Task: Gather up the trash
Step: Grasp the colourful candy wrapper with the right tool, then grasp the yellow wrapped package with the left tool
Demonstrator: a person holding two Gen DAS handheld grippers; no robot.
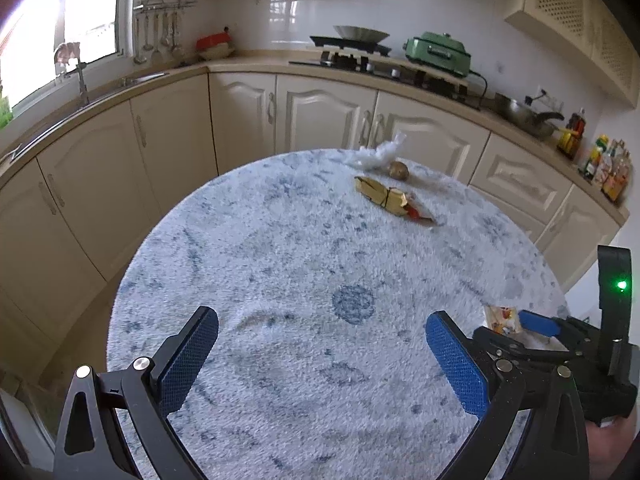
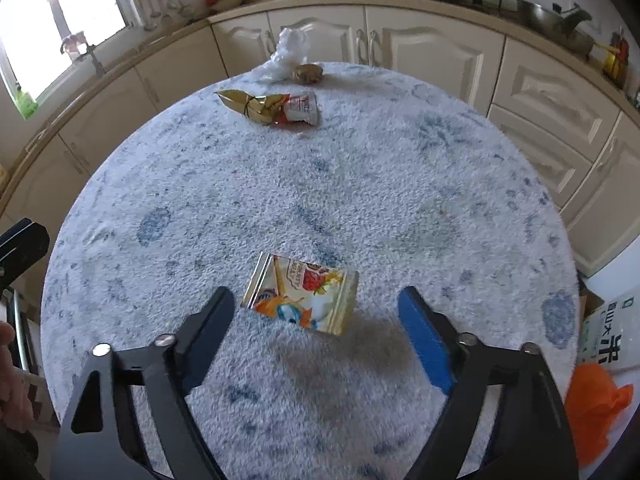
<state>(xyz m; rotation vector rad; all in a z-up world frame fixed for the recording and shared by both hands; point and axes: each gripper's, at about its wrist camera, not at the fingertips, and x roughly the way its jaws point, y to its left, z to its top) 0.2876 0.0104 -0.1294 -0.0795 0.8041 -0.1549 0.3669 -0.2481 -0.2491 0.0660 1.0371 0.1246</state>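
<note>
A printed snack packet (image 2: 302,294) lies flat on the round table's blue-white fuzzy cloth (image 2: 360,180). My right gripper (image 2: 315,296) is open and tilted down over the packet's near edge, with neither finger touching it. The left wrist view shows this same packet (image 1: 500,318) in front of the right gripper (image 1: 532,326). My left gripper (image 1: 322,316) is open over bare cloth (image 1: 280,240), with nothing between its fingers. At the far side lie a gold wrapper (image 2: 248,106), a red-and-white sauce sachet (image 2: 300,110), a crumpled white wad (image 2: 290,54) and a small brown round thing (image 2: 308,73).
Cream cabinets (image 1: 320,116) and a counter with a hob (image 1: 360,60) and a green appliance (image 1: 438,54) curve behind the table. Beyond the table's right edge are a cardboard box (image 2: 604,336) and an orange bag-like thing (image 2: 600,404). A hand (image 2: 8,360) shows at the left.
</note>
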